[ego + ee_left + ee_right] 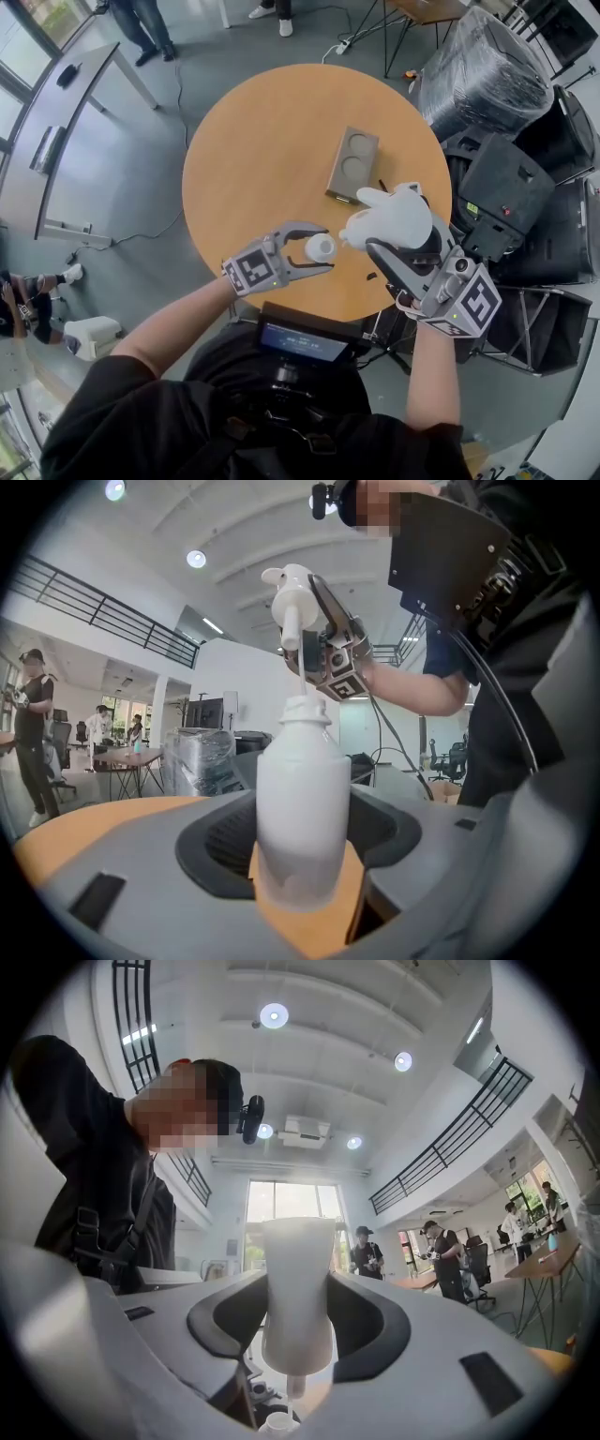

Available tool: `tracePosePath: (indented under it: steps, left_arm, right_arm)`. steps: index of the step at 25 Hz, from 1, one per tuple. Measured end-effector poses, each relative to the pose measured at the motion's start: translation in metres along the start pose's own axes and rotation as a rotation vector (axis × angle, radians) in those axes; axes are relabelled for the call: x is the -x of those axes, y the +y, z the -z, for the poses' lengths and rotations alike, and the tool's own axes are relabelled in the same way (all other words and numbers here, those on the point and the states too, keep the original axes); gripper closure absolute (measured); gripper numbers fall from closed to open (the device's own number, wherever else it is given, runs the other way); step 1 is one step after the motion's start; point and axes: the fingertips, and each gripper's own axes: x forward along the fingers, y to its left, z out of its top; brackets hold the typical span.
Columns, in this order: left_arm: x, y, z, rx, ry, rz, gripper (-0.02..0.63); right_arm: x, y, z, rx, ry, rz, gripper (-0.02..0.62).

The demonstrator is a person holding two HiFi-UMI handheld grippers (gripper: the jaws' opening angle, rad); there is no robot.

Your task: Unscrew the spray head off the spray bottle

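My left gripper [314, 247] is shut on the body of a white spray bottle [320, 247], which stands upright between its jaws [298, 803]. The bottle's threaded neck [307, 708] is bare. My right gripper [401, 246] is shut on the white spray head [389, 218], which it holds above and apart from the neck. In the left gripper view the spray head [292, 585] hangs over the bottle and its thin dip tube [294, 658] runs down into the opening. The right gripper view shows the head's collar [298, 1283] between the pads, with the bottle mouth [279, 1423] just below.
Both grippers hover over the near edge of a round wooden table [253, 150]. A wooden block with two round recesses [352, 165] lies near the table's middle. Black cases [511, 187] and a plastic-wrapped stack [483, 70] stand to the right. People stand in the background.
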Motion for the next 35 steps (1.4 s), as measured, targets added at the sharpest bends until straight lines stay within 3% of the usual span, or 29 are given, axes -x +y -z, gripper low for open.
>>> tracePosePath:
  steps: [8,15,24,35]
  left_arm:
    - [-0.004,0.01,0.007,-0.035,-0.03,-0.031,0.296]
    - [-0.012,0.028,0.027,-0.051,-0.034,-0.072,0.296]
    - [-0.023,0.05,0.068,-0.032,-0.026,-0.098,0.296]
    - [-0.039,0.084,0.143,0.023,-0.03,-0.154,0.296]
  right_arm:
    - [0.009,-0.035,0.06,-0.038,0.164,0.081,0.397]
    - [0.026,-0.077,0.155,-0.171,0.368,0.197,0.397]
    - [0.05,-0.104,0.281,-0.342,0.565,0.28,0.397]
    - [0.077,-0.117,0.423,-0.364,0.838,0.285,0.397]
